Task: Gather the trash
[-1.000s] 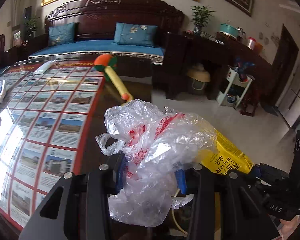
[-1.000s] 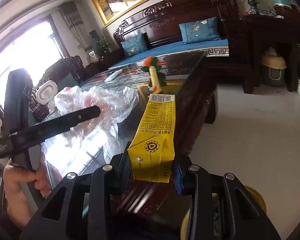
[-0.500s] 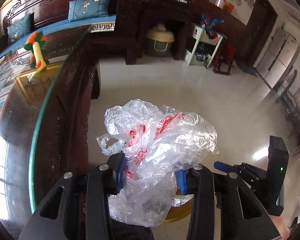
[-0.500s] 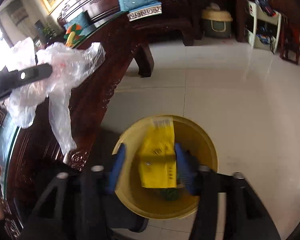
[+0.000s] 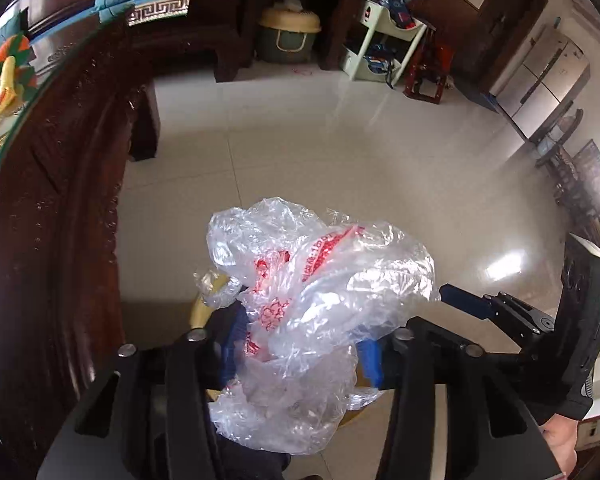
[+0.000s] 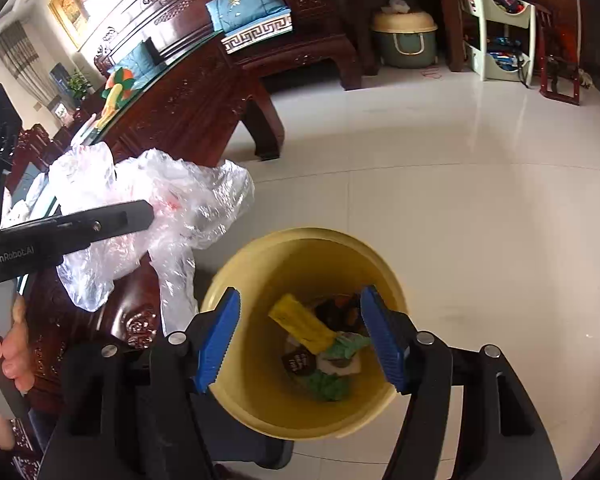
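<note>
Trash bin [image 6: 300, 248], yellow and round, sits on the tiled floor directly below the right tool [image 6: 300, 338], whose blue pads stand apart and empty. Inside lie a yellow carton [image 6: 304, 326] and green scraps. At ten o'clock from the bin, the left tool [image 5: 300, 344] is clamped on a crumpled clear plastic bag [image 5: 320, 280] with red print, beside the dark wooden table [image 6: 188, 120]. That left tool is likely next to reach the bin. From the left camera, the bag hides nearly all of the bin.
</note>
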`<state>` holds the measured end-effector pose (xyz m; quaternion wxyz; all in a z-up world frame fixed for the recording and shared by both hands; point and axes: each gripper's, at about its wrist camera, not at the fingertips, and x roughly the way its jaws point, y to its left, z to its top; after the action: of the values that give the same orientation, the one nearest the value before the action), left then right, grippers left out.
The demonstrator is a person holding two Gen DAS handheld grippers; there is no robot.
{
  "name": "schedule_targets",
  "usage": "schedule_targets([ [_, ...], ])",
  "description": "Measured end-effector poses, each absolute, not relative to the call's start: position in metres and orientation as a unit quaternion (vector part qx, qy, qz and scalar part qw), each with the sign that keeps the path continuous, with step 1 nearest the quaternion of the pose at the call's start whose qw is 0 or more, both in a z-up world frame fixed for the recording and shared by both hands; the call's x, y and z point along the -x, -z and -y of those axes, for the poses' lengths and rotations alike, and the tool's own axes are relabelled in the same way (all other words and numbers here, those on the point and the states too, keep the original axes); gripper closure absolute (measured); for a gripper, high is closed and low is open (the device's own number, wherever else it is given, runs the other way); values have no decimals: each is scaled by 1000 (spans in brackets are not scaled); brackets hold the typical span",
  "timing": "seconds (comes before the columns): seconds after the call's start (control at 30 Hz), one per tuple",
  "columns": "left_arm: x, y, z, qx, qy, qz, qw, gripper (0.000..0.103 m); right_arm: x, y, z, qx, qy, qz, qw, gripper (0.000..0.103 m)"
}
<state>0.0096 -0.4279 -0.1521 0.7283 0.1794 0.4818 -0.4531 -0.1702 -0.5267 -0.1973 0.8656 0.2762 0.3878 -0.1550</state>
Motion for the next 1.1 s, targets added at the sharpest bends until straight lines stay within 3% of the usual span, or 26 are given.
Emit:
schedule_targets([
  [0.27,11,164,435,-209,463,-478,717,30,179,200,533,-283,160,-387,863,41],
  [0.43,17,159,427,-214,460,-466,724,29,178,192,527,-277,155,-379,869,41],
  [0.73,19,98,368,-169,426,-376,806,14,175,149,497,-239,132,-308,911,39],
  [0.87,18,63,332,-148,396,-318,849,5,169,121,473,-214,118,-269,932,31],
  [1.1,6,21,263,-98,328,-269,900,4,155,68,423,-184,79,-192,961,13],
])
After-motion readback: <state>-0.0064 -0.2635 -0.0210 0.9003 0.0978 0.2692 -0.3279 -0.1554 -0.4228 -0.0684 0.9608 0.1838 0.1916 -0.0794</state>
